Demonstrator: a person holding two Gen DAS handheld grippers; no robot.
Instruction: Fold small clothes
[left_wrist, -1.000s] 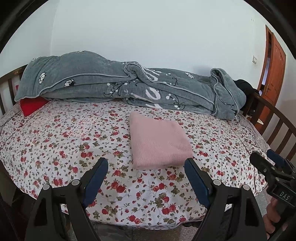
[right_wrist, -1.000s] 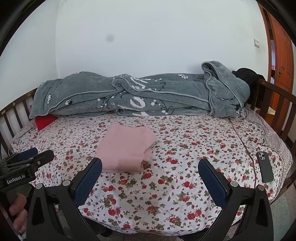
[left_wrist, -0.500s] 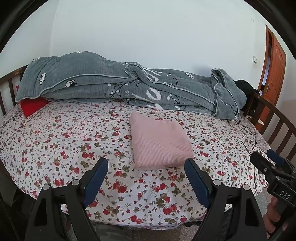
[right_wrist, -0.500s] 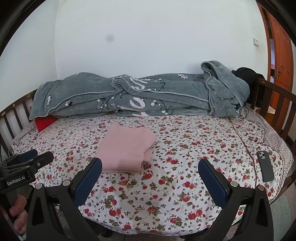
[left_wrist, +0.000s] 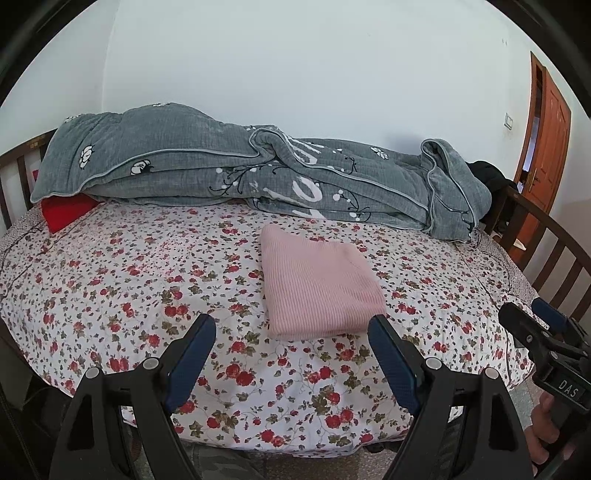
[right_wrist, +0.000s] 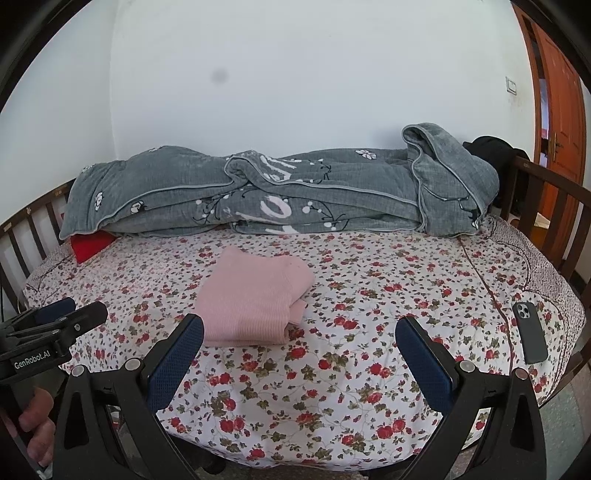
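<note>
A pink knit garment (left_wrist: 317, 284) lies folded into a neat rectangle on the floral bedsheet (left_wrist: 147, 288), near the middle of the bed. In the right wrist view the same pink garment (right_wrist: 255, 299) shows a small fold sticking out at its right side. My left gripper (left_wrist: 291, 332) stands open at the bed's near edge, just short of the garment, with nothing between its blue pads. My right gripper (right_wrist: 299, 328) is open too, held back from the bed and empty, to the right of the garment.
A rumpled grey quilt (left_wrist: 258, 173) runs along the wall side of the bed, with a red pillow (left_wrist: 64, 212) under its left end. A dark phone (right_wrist: 530, 332) lies on the sheet at the right. Wooden rails (right_wrist: 546, 206) close both ends; a door (right_wrist: 561, 110) stands at right.
</note>
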